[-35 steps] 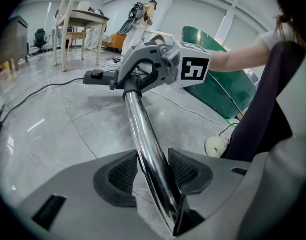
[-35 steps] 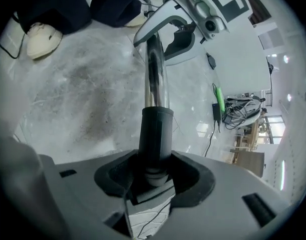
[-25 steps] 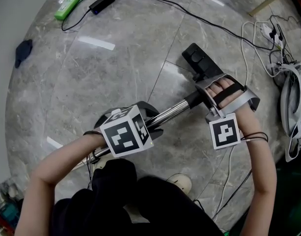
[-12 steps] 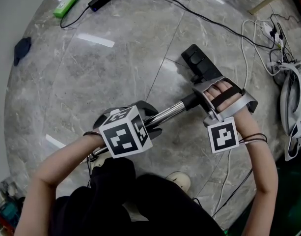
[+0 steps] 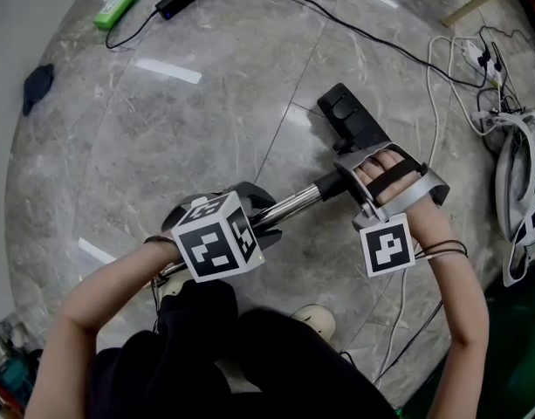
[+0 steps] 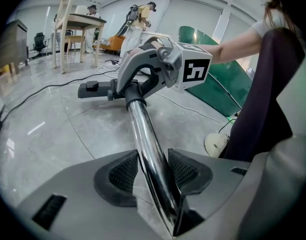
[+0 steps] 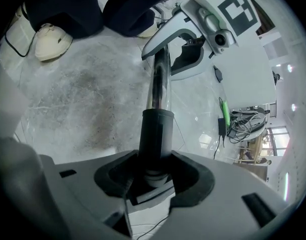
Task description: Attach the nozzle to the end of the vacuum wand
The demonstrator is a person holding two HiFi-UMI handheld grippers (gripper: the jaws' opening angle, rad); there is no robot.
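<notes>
Between right claw [image 7: 155,179] jaws, black joint of wand [image 7: 159,84] and nozzle [image 5: 346,116]

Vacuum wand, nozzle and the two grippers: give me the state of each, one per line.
Vacuum wand: tilted, gripped on its chrome tube.
Nozzle: at the wand's far end, neck in line with it; can't tell whether it is locked on.
Left gripper: shut on the wand.
Right gripper: shut on the nozzle's black neck.
</notes>
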